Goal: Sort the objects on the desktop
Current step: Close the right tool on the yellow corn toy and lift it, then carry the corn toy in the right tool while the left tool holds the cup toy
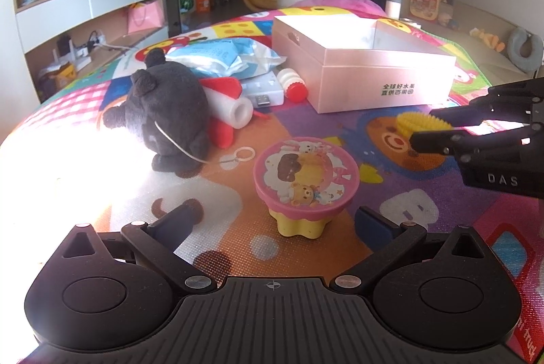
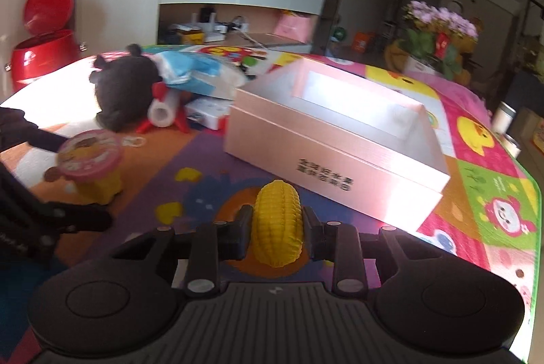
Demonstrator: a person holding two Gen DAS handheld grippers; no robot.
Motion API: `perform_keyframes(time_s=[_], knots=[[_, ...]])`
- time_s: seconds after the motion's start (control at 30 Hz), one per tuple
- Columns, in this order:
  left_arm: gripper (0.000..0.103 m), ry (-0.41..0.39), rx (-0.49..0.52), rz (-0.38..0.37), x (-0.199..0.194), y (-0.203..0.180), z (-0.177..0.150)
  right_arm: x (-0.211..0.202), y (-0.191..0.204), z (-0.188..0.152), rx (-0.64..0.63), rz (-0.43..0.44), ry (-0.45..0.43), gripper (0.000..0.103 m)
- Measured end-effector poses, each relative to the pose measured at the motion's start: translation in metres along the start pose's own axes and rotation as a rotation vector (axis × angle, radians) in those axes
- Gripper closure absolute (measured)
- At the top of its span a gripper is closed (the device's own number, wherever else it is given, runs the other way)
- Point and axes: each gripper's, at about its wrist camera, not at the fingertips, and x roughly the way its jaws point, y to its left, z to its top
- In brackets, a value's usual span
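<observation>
My right gripper (image 2: 277, 228) is shut on a yellow toy corn cob (image 2: 278, 221), held above the mat in front of the open pink box (image 2: 326, 156). From the left wrist view the right gripper (image 1: 425, 129) and the corn (image 1: 420, 123) sit at the right, near the box (image 1: 367, 75). My left gripper (image 1: 275, 221) is open, its fingers on either side of a pink-lidded yellow cup toy (image 1: 304, 184), not touching it. That toy also shows in the right wrist view (image 2: 91, 163).
A black plush toy (image 1: 166, 112), a white and red rocket toy (image 1: 231, 109), a blue and white bag (image 1: 221, 54), a white USB charger (image 1: 265, 90) and a small red-capped bottle (image 1: 292, 83) lie on the colourful play mat (image 1: 323, 133) left of the box.
</observation>
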Motion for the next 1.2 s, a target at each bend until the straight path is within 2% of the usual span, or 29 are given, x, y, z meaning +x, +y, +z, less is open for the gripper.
perform_keyframes(time_s=[0.07,0.13,0.2,0.3,0.47,0.53,0.6,0.67,0.77,0.83,0.9,0.97,1.03,1.2], knots=[[0.000,0.000,-0.001,0.000,0.000,0.000,0.000,-0.003,0.005,-0.003,-0.032,0.012,0.007,0.071],[0.000,0.000,0.001,0.001,0.000,-0.001,0.000,-0.003,0.004,-0.006,-0.027,-0.002,0.032,0.062],[0.000,0.001,0.002,0.001,0.000,-0.001,0.000,-0.003,-0.002,-0.013,-0.029,-0.027,0.059,0.058],[0.000,0.002,0.005,0.005,0.000,-0.001,0.000,-0.006,-0.008,-0.018,-0.075,-0.092,0.053,0.046],[0.000,0.002,0.006,0.006,0.000,-0.001,0.000,0.002,-0.020,-0.017,-0.144,-0.255,0.035,0.046],[0.000,0.003,0.006,0.006,0.000,-0.001,0.000,0.010,-0.025,-0.015,-0.135,-0.289,0.043,0.054],[0.000,0.002,0.006,0.006,0.000,-0.001,0.000,0.017,-0.033,-0.013,-0.065,-0.268,0.075,0.057],[0.000,0.002,0.006,0.006,0.000,-0.001,0.000,0.019,-0.035,-0.011,0.000,-0.284,0.079,0.058],[0.000,0.002,0.006,0.006,0.000,-0.001,0.000,0.017,-0.043,-0.009,0.166,-0.290,0.079,0.054],[0.000,0.002,0.006,0.005,0.000,-0.001,0.000,0.018,-0.046,-0.010,0.232,-0.278,0.071,0.054],[0.000,0.002,0.006,0.005,0.000,-0.002,0.000,0.023,-0.046,-0.008,0.221,-0.270,0.069,0.054],[0.000,0.002,0.006,0.005,0.000,-0.001,0.000,0.031,-0.043,-0.004,0.183,-0.245,0.069,0.063],[0.000,0.002,0.006,0.005,0.000,-0.002,0.000,0.033,-0.038,0.001,0.136,-0.223,0.069,0.065],[0.000,0.002,0.006,0.005,0.000,-0.001,0.000,0.019,-0.006,0.007,-0.042,-0.071,0.013,0.068]])
